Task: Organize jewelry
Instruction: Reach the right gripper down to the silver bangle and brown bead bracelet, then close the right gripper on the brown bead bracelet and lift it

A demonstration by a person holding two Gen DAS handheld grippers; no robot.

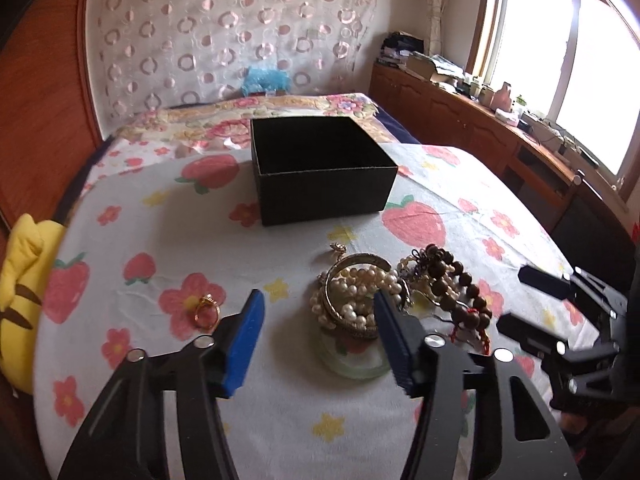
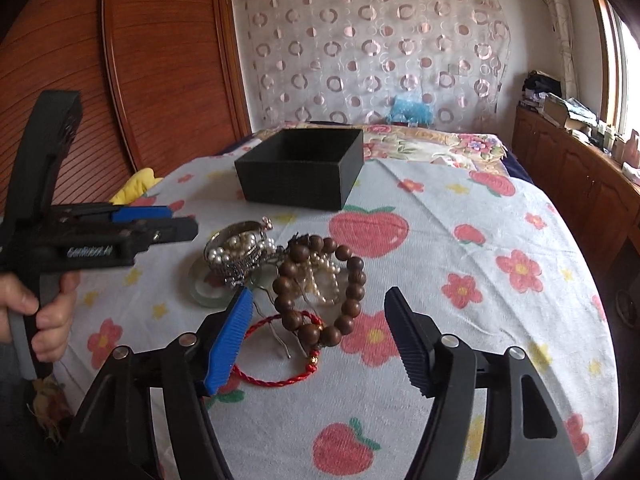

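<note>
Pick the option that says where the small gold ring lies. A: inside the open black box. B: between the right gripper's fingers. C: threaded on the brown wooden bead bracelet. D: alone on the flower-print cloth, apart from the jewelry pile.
D: the small gold ring rests by itself on the flower-print cloth, left of the jewelry pile.

A circle-patterned curtain (image 1: 224, 36) is being hung behind the bed (image 1: 288, 106). Daylight is being admitted by the window (image 1: 560, 52), right of it.
</note>
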